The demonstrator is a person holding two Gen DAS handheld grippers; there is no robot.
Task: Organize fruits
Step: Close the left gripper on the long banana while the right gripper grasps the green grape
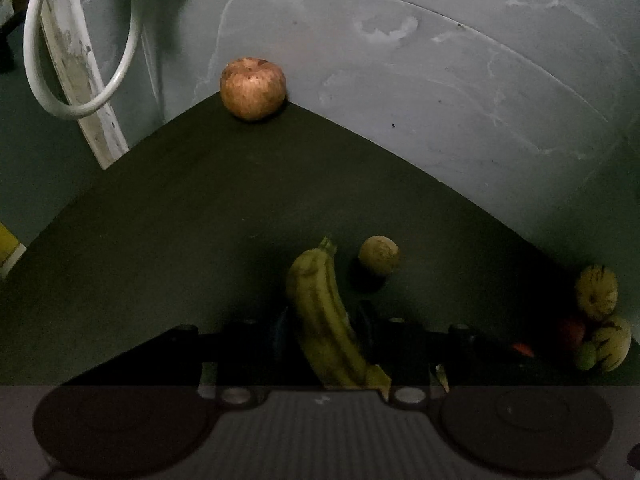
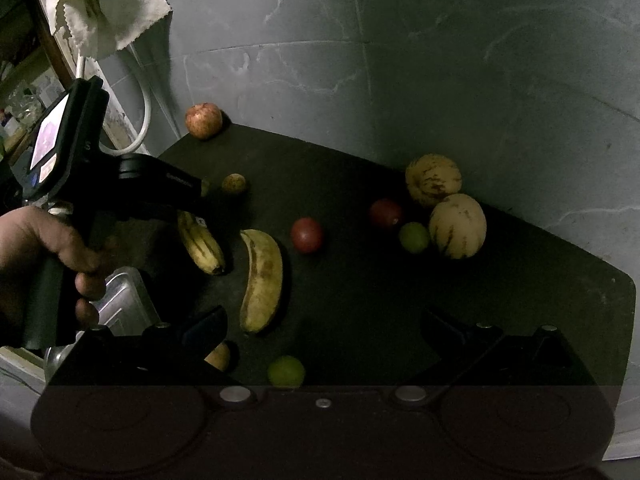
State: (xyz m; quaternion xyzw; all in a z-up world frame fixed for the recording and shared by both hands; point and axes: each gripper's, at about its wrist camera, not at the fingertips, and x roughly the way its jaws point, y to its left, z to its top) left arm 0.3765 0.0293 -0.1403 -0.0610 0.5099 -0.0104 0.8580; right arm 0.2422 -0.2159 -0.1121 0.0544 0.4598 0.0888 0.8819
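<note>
My left gripper (image 1: 324, 320) is shut on a yellow banana (image 1: 326, 316) and holds it over the dark table (image 1: 160, 240); it shows in the right wrist view too (image 2: 200, 242). A second banana (image 2: 262, 278) lies beside it on the table. My right gripper (image 2: 324, 332) is open and empty above the table's near edge. A reddish apple (image 1: 253, 89) sits at the far corner. A small round yellowish fruit (image 1: 378, 255) lies just beyond the held banana. Two striped melons (image 2: 434, 179) (image 2: 458, 225), two dark red fruits (image 2: 306, 235) (image 2: 385, 213) and two limes (image 2: 414, 237) (image 2: 285, 371) lie on the table.
A grey marbled wall (image 2: 440, 60) backs the table. A white hose (image 1: 36, 60) and a white cloth (image 2: 104, 12) hang at the left. A metal tray (image 2: 124, 300) sits under the left hand. A small yellow fruit (image 2: 219, 357) lies under my right gripper's left finger.
</note>
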